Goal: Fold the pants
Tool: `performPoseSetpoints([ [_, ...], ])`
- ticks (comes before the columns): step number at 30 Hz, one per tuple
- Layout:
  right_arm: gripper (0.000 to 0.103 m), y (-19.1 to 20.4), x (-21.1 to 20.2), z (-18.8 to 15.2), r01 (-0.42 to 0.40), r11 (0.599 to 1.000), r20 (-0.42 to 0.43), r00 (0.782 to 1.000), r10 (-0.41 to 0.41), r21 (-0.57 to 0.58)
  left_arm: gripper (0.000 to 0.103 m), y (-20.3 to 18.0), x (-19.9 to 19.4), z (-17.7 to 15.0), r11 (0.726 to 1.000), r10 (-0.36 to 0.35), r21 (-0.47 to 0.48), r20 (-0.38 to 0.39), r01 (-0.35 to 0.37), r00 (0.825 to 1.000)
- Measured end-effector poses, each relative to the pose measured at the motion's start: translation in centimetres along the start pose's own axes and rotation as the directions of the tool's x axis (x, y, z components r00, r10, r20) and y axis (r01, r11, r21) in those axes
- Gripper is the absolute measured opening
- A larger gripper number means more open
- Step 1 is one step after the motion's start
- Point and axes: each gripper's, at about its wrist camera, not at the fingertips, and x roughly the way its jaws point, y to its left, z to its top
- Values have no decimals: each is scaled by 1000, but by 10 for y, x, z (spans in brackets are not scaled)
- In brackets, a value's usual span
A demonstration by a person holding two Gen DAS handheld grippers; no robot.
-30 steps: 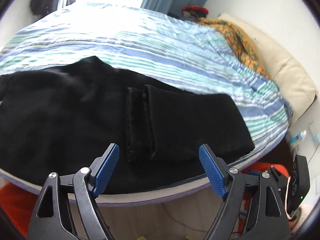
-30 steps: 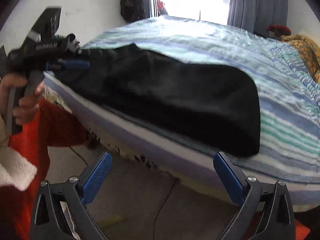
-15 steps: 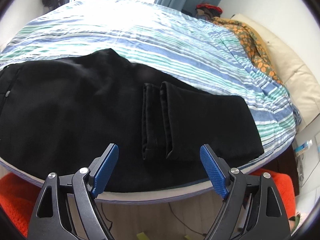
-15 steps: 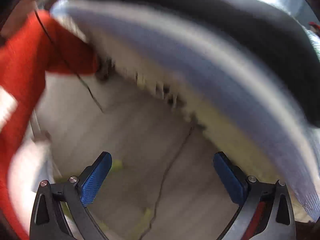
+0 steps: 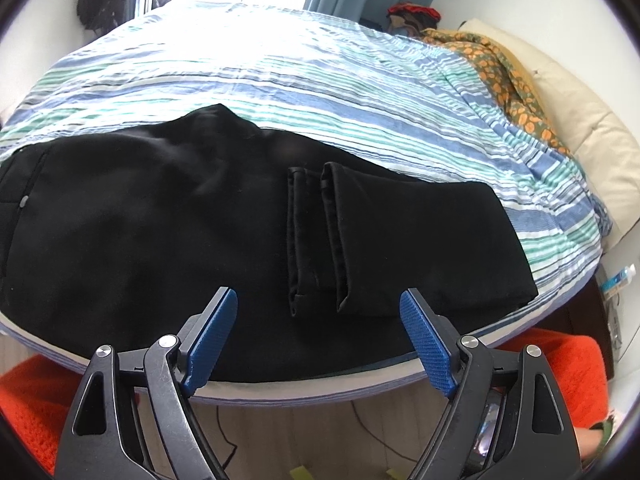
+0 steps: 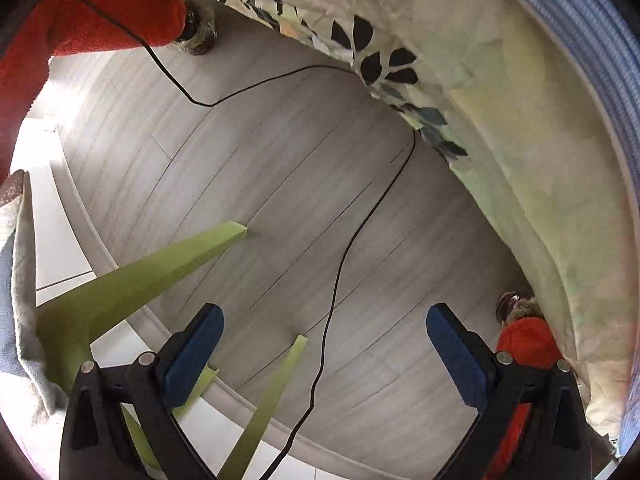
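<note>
Left wrist view: the black pants lie on the striped bed at its near edge, leg ends doubled back over the seat, so one fold looks done. The left gripper hovers just off that edge, fingers spread, empty, probably sizing up the next fold. No readable label.

Right wrist view: the right gripper, fingers spread and empty, points at the floor beside the bed, over a black cable. No writing.

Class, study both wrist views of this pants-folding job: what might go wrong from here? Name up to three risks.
1. The black pants lie along the bed's near edge; a careless tug might slide them off.
2. The two leg hems sit uneven, so a further fold may come out crooked.
3. The right tool points at the floor above a black cable, which it might snag.
</note>
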Motion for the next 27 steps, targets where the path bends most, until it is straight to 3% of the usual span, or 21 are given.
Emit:
performPoseSetpoints([
  [2,101,-1,-3,-1,-1,1000,-4,1000,1,3,85,-1,-2,2,1000,-12,-2,3,12,1000],
  [4,101,0,-4,1,0,1000,-6,1000,0,7,85,5,-5,9,996,-79,-47,5,79,997],
  [6,101,-1,-5,2,2,1000,-3,1000,-2,7,85,19,-8,24,969,-200,-146,12,200,980],
  [9,101,1,-6,2,0,1000,-1,1000,0,5,82,36,-4,46,926,-307,-234,-16,295,952],
  [14,101,1,-3,4,-1,1000,-7,1000,1,7,61,27,11,56,969,-227,-123,-116,213,967],
  [18,101,3,-3,5,1,1000,-5,1000,-1,11,44,5,28,47,986,-168,-30,-187,166,968],
  [21,101,2,-4,5,4,1000,-1,1000,-4,15,43,-16,33,38,986,-147,54,-200,161,969],
  [27,101,0,-7,4,6,1000,10,1000,-6,23,39,-39,65,29,983,11,180,-267,38,964],
])
